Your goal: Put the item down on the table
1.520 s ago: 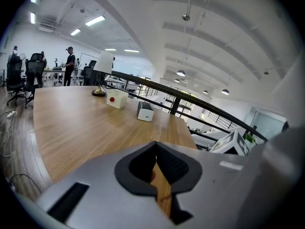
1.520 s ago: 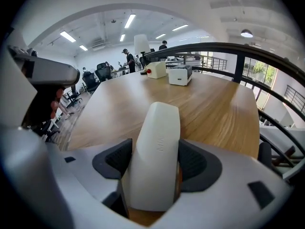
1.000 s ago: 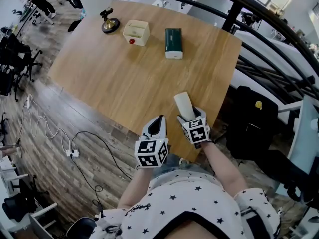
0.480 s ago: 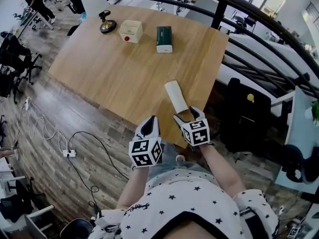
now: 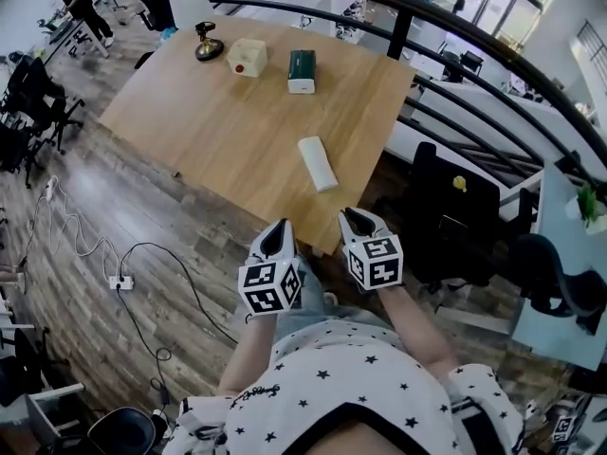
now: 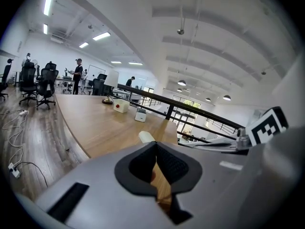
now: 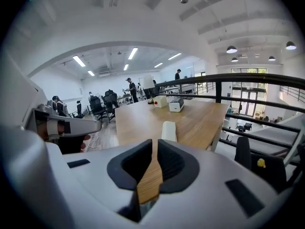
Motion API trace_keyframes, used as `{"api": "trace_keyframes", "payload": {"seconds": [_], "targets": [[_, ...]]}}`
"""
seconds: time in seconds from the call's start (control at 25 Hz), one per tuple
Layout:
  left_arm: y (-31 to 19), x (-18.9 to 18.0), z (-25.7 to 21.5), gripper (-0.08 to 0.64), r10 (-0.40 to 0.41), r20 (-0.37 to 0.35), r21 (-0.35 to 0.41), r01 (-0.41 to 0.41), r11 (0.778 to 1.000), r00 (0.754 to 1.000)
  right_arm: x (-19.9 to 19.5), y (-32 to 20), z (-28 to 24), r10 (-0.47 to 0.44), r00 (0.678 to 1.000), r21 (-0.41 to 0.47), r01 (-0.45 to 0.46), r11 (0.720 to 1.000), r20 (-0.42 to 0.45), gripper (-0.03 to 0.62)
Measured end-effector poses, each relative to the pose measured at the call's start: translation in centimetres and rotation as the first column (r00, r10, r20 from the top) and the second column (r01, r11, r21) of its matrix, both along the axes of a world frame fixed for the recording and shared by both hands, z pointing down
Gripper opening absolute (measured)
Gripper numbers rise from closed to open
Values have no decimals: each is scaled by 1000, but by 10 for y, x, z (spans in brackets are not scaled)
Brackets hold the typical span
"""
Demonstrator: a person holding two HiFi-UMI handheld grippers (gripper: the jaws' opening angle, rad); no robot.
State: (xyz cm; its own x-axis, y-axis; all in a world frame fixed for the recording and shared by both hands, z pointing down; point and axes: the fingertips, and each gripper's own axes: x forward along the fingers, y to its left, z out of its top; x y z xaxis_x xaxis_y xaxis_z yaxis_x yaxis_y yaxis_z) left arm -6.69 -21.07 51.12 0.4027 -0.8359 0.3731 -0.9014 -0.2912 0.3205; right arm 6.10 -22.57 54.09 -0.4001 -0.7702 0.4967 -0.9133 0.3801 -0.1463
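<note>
Drawn back off the table (image 5: 218, 131), the right gripper (image 5: 356, 218) has left the white oblong item (image 5: 317, 163) lying flat near its edge, jaws just closing on nothing, left gripper (image 5: 277, 230) likewise closed and empty, so placing looks done and only staying clear remains.

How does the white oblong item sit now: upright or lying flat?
Lying flat. The white oblong item rests lengthwise on the wooden table, near its edge, with nothing touching it.

No legible text, label, brand or number on anything here.
</note>
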Motion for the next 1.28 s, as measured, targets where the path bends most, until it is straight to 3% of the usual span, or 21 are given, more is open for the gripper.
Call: {"api": "trace_keyframes", "payload": {"seconds": [0.16,0.6,1.28], "targets": [[26,9,-4,12,0,-2,14,0,1000,1000,9,26,-24,17,1000,71,-19,997,18,0],[74,28,-21,12,33,5,53,-33,998,999,23,77,-56,27,999,158,-33,987,40,-5],[70,22,-24,12,33,-2,76,-33,997,999,14,78,-66,9,999,202,-17,979,40,-6]]}}
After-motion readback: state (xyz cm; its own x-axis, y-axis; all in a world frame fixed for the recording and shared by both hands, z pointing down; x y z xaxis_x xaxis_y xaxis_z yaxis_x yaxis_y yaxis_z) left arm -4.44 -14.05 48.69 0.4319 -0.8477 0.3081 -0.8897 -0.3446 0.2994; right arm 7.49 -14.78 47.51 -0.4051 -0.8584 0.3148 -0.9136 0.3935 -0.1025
